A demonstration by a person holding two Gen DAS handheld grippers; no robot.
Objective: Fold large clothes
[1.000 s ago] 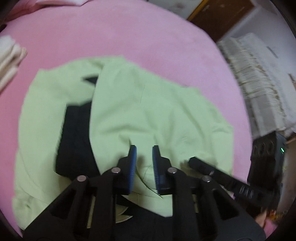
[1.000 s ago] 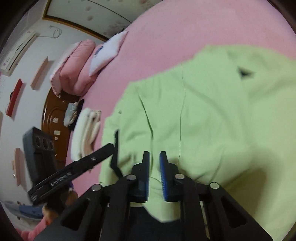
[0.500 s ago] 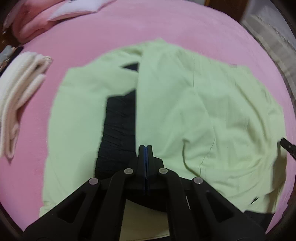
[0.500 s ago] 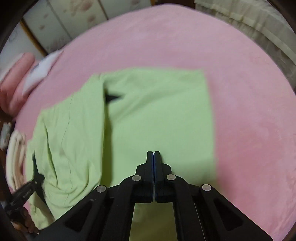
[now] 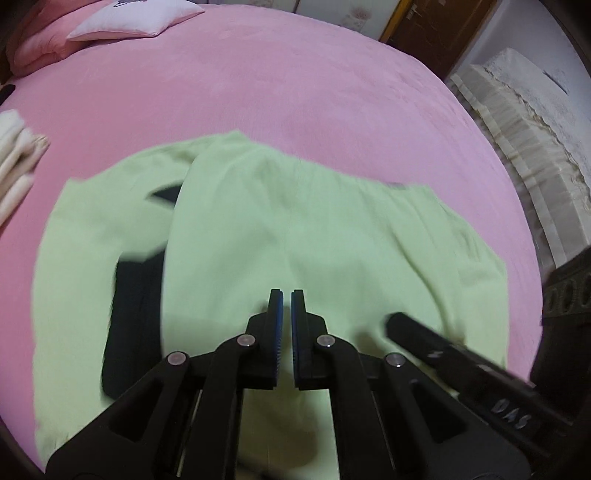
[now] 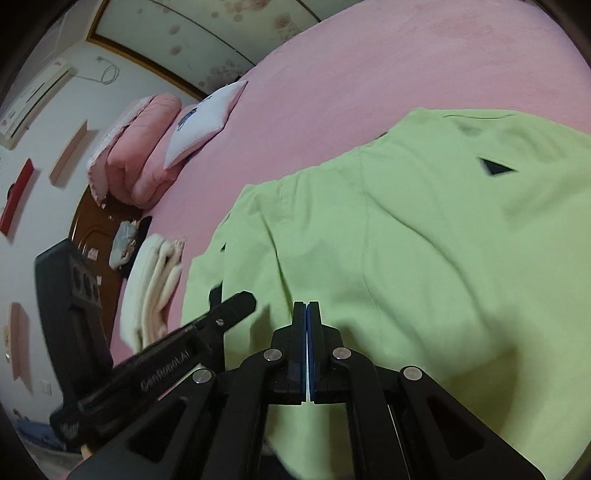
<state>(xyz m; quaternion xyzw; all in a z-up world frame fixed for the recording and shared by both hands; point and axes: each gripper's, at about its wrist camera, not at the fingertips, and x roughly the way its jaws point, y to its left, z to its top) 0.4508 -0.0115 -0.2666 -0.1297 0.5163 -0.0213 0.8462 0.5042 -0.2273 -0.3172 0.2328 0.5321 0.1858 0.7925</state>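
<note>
Currently, left wrist view: left gripper [image 5: 284, 295] hovers over the near-middle of the light-green garment [image 5: 332, 236], pads a narrow slit apart, nothing between them. Garment lies spread on the pink bed [image 5: 295, 92], one panel folded over toward the left, dark lining [image 5: 133, 317] exposed on the near left. Right gripper's finger shows at near right. Folded cream towels [image 5: 14, 158] at far left edge, white pillow [image 5: 136, 18] at the far end. Right wrist view: right gripper [image 6: 307, 308] has pads pressed together; whether cloth is pinched I cannot tell. It sits above the garment's near part, left gripper's finger just to its left. My read: fold is partway done; next grab should take both near corners of the hem evenly, lift low, lay flat over the lining without dragging. No containers visible.
</note>
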